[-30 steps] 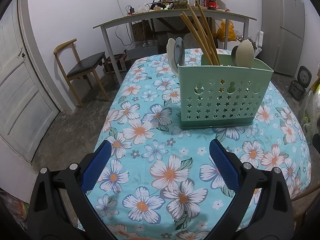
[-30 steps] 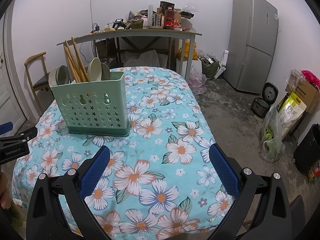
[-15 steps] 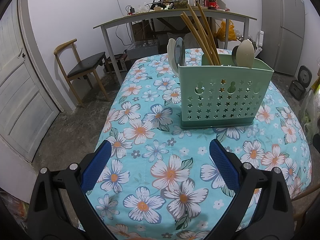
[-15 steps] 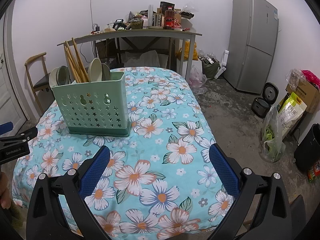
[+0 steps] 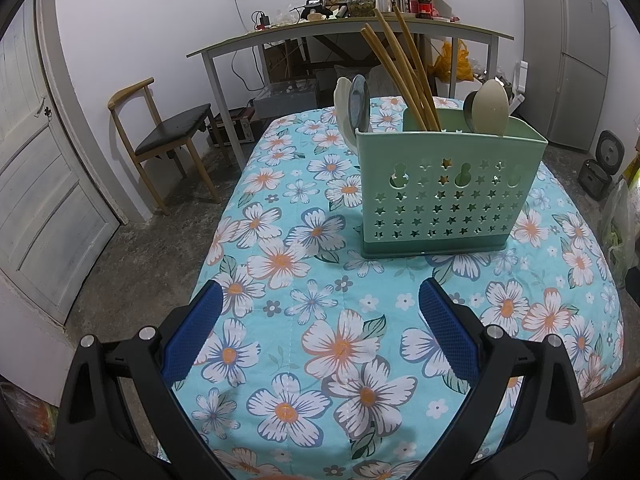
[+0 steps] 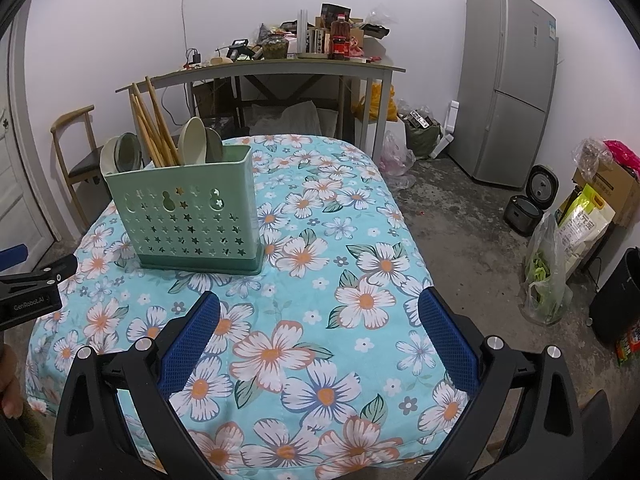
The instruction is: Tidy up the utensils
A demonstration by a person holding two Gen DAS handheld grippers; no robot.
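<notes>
**Holder filled, both tongs empty**

Standing upright on the flower-printed turquoise cloth of the desk (image 5: 280,360): a pale green plastic utensil holder with star-shaped cutouts (image 5: 448,196), toward the far half, well apart from both tongs. Inside: long wooden chopsticks (image 5: 404,72) leaning left in the middle compartment, cream and grey-green spoons (image 5: 490,106) at the right end, more spoon bowls (image 5: 356,100) at the left end. Probably light and stiff throughout; chopsticks likely slick and prone to roll, best pinched across the bundle above the rim. Spoons possibly ceramic or melamine, cannot tell; best gripped at the neck under the bowl. Holder itself likely to tip if a utensil drags on its wall.

Left tongs (image 5: 318,326) spread wide, holding nothing, hovering low over the near desk edge, aimed at the holder. Right tongs (image 6: 320,326) equally wide, empty, level beside them, holder off to their left.
</notes>
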